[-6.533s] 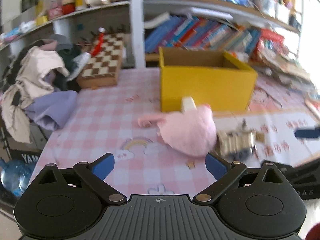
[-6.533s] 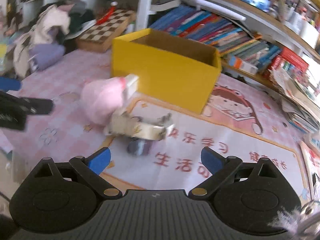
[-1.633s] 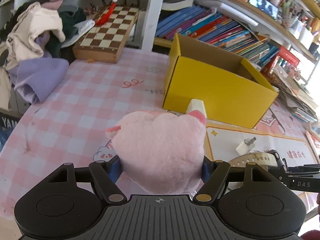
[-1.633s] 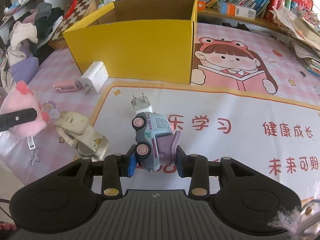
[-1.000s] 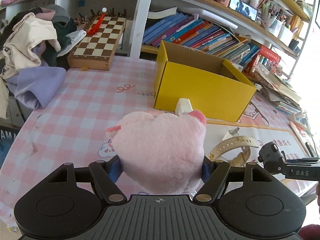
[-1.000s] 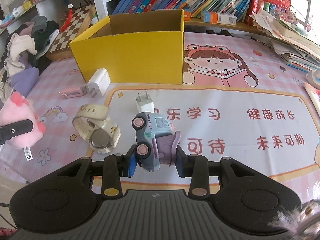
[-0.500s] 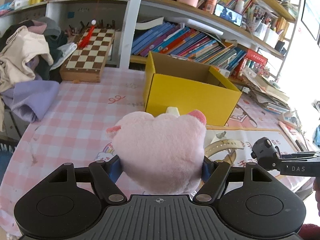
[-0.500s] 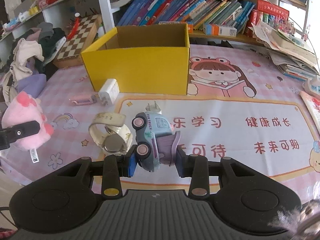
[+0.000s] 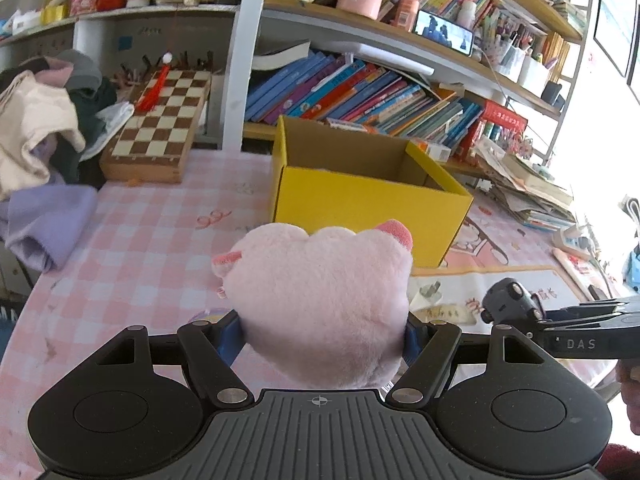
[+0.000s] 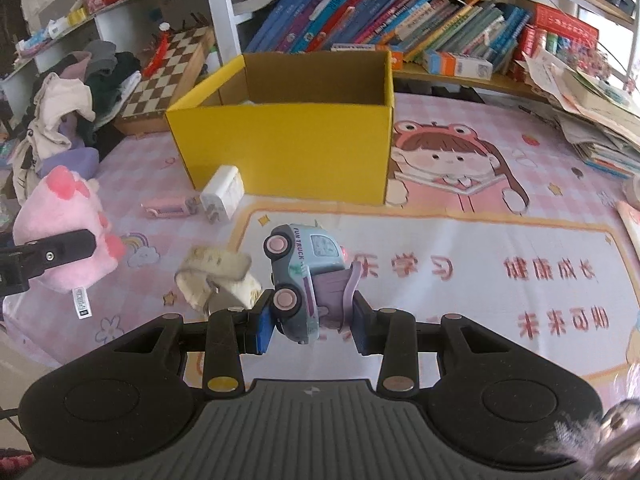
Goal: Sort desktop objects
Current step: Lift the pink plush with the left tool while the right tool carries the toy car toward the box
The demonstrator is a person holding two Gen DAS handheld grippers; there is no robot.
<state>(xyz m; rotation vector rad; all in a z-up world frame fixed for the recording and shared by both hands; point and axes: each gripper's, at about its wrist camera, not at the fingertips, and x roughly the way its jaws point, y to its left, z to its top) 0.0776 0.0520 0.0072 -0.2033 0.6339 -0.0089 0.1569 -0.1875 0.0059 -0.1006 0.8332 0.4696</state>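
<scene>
Both held toys have come up off the table since a second ago, and the yellow box (image 9: 368, 200) now sits lower in the left view. Left gripper (image 9: 322, 330) has its blue pads pressed into a pink plush (image 9: 320, 300), a fluffy heart-shaped lump with darker pink ears and a white tag, held above the checked cloth short of the box. Right gripper (image 10: 308, 320) is closed narrowly on a toy truck (image 10: 300, 276): pale blue, pink wheels, lilac rear, tipped nose-up above the printed mat. On the table near the box front lie a cream watch (image 10: 216, 276), a white charger (image 10: 222, 194) and a pink clip (image 10: 166, 208).
</scene>
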